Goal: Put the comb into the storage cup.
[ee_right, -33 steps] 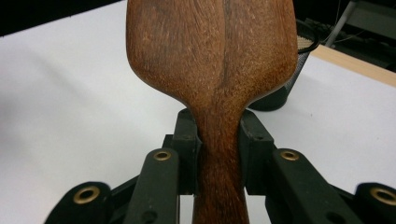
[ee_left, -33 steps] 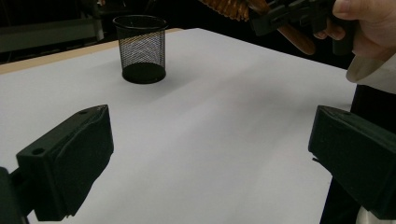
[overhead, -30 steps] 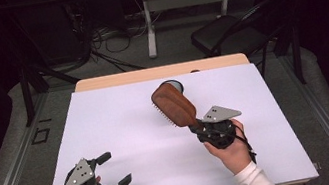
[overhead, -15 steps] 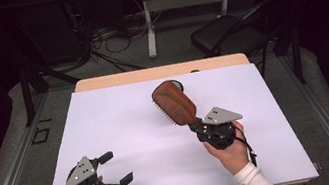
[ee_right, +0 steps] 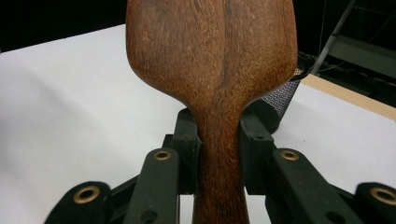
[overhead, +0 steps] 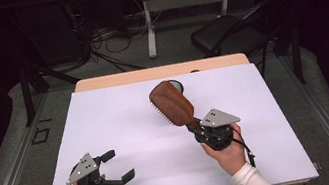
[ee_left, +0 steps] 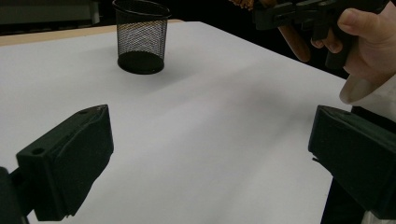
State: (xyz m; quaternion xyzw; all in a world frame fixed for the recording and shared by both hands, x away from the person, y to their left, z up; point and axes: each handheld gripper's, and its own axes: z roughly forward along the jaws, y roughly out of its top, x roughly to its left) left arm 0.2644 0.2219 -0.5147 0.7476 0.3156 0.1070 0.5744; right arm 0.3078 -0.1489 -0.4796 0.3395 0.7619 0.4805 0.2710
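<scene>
Looked all over and there's nothing to read here, no lettering, labels, brand marks or numbers anywhere. The brush (overhead: 171, 103) is plain wood, the mesh cup (ee_left: 140, 35) is bare, and the table (overhead: 122, 125) top is blank white.

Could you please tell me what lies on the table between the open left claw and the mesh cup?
Nothing: bare white table runs from the left claw to the mesh cup, seen in the left gripper view.
</scene>
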